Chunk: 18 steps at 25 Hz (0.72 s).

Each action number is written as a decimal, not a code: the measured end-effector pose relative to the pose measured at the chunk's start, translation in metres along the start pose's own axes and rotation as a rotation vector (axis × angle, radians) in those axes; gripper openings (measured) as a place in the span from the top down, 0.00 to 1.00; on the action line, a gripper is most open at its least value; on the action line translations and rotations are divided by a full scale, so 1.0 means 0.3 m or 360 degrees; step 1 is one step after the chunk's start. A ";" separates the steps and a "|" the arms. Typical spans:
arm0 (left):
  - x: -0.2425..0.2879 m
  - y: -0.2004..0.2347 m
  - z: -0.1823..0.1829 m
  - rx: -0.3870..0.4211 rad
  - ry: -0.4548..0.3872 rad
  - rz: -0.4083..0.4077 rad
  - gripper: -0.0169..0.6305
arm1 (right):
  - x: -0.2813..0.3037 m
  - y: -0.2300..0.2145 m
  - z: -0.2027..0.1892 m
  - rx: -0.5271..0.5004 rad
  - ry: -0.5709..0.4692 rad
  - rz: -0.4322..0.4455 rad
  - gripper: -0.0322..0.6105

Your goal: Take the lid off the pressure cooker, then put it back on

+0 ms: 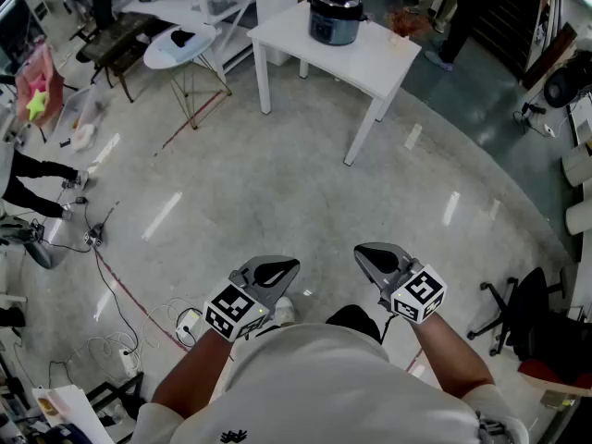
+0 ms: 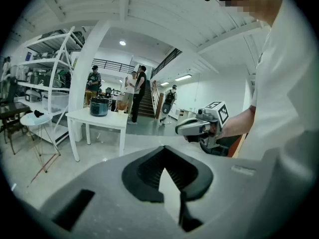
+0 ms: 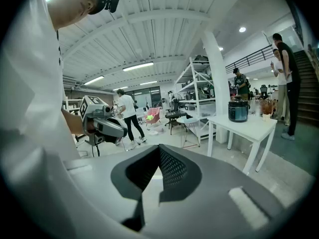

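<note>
On white table (image 1: pixel 393 63): dark pressure cooker (image 1: pixel 335 18), lidded.

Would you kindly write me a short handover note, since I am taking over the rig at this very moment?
Left gripper: shut and empty, held in front of the body.
Right gripper: shut and empty, level with the left one.
Pressure cooker: stands on the white table across the open floor, far from both grippers. Its lid is on.
Done: nothing that shows; neither gripper is near the cooker.
Left: walk to the table, take the lid off, then put it back on.
</note>
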State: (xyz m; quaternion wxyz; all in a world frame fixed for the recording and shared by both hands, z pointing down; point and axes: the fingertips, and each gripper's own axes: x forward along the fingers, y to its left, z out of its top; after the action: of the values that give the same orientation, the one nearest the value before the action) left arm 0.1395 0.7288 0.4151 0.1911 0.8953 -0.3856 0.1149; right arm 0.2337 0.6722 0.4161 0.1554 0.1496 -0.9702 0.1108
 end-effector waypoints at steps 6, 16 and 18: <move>0.025 0.136 0.020 -0.0022 0.0002 -0.0004 0.97 | 0.104 -0.063 0.040 -0.0008 0.0011 0.0031 0.94; 0.289 0.272 0.174 -0.0035 0.0015 -0.0008 0.97 | 0.155 -0.457 0.180 -0.0011 -0.0140 0.0096 0.68; 0.353 0.286 0.216 -0.0020 0.0025 -0.0006 0.97 | 0.151 -0.555 0.210 -0.0032 -0.0149 0.0096 0.60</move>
State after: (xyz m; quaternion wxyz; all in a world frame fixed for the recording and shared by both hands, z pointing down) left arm 0.1518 0.5783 0.4159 0.1999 0.8939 -0.3831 0.1190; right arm 0.2300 0.4892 0.4009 0.1079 0.1239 -0.9815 0.0985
